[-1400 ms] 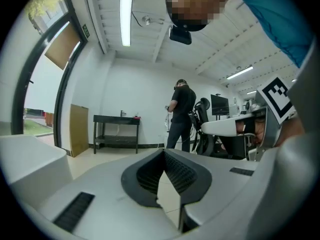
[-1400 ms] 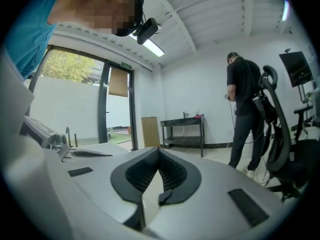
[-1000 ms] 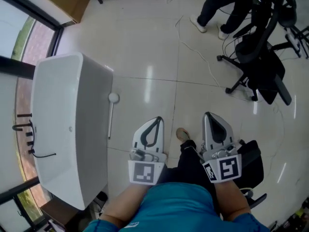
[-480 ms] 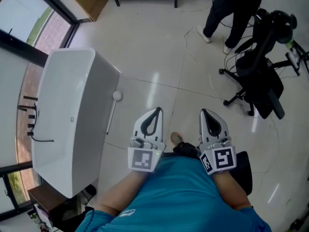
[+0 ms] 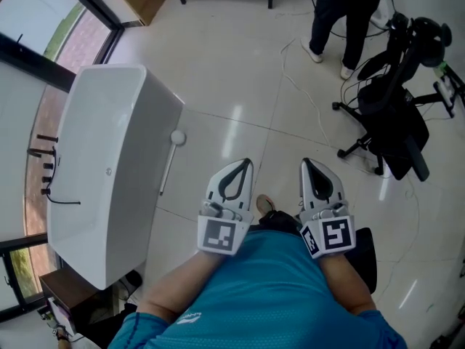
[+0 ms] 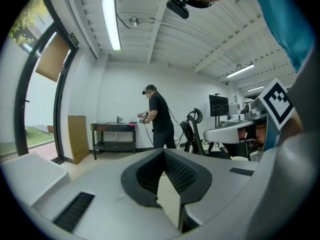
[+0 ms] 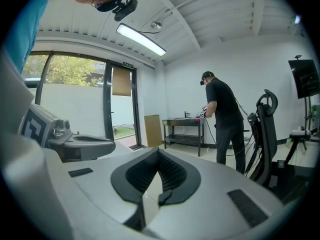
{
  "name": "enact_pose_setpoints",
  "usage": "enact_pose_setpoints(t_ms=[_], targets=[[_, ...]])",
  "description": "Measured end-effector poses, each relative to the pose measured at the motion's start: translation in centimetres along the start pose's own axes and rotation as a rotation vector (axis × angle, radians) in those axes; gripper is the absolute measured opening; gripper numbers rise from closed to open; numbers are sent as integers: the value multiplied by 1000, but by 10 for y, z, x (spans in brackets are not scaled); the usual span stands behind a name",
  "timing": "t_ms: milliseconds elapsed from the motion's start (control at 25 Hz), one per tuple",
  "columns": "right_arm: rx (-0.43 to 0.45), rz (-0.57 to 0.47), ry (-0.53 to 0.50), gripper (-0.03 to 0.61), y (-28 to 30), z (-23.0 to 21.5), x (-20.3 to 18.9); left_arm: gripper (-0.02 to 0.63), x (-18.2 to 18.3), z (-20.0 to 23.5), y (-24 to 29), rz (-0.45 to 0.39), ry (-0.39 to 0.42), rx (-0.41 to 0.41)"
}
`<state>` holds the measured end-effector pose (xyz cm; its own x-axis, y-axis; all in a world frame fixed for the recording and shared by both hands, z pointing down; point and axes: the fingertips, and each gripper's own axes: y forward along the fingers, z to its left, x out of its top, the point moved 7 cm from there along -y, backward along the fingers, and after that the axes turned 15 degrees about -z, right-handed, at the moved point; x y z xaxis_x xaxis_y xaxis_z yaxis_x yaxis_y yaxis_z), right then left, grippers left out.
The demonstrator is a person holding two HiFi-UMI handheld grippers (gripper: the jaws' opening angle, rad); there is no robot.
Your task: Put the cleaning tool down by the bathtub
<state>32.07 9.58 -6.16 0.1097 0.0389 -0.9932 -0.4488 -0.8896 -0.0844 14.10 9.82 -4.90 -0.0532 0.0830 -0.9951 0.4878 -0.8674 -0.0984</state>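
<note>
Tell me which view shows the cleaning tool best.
Head view. The cleaning tool lies full-length on the floor beside the bathtub, with its round white head at the end away from the person. Neither gripper view shows it; both look out across the room.

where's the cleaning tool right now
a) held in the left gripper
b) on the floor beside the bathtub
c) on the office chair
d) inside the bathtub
b: the cleaning tool lies on the floor tiles alongside the bathtub, while the left gripper and the right gripper are both shut with nothing between their fingers.
</note>
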Motion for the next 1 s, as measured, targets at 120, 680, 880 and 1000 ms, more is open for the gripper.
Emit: enact_pose_setpoints(t_ms=[120, 680, 880, 1000], targets=[[20, 10, -3, -8, -1, -1, -2, -3, -1, -3, 1, 1, 6, -4], [45, -1, 8, -8, 0, -8, 2, -3, 0, -10, 7, -8, 16, -8], [53, 5, 8, -8, 2, -8, 1, -3, -2, -9, 9, -4, 11, -10], [55, 7, 8, -8, 2, -7, 0, -3, -2, -9, 11, -8, 17, -15]])
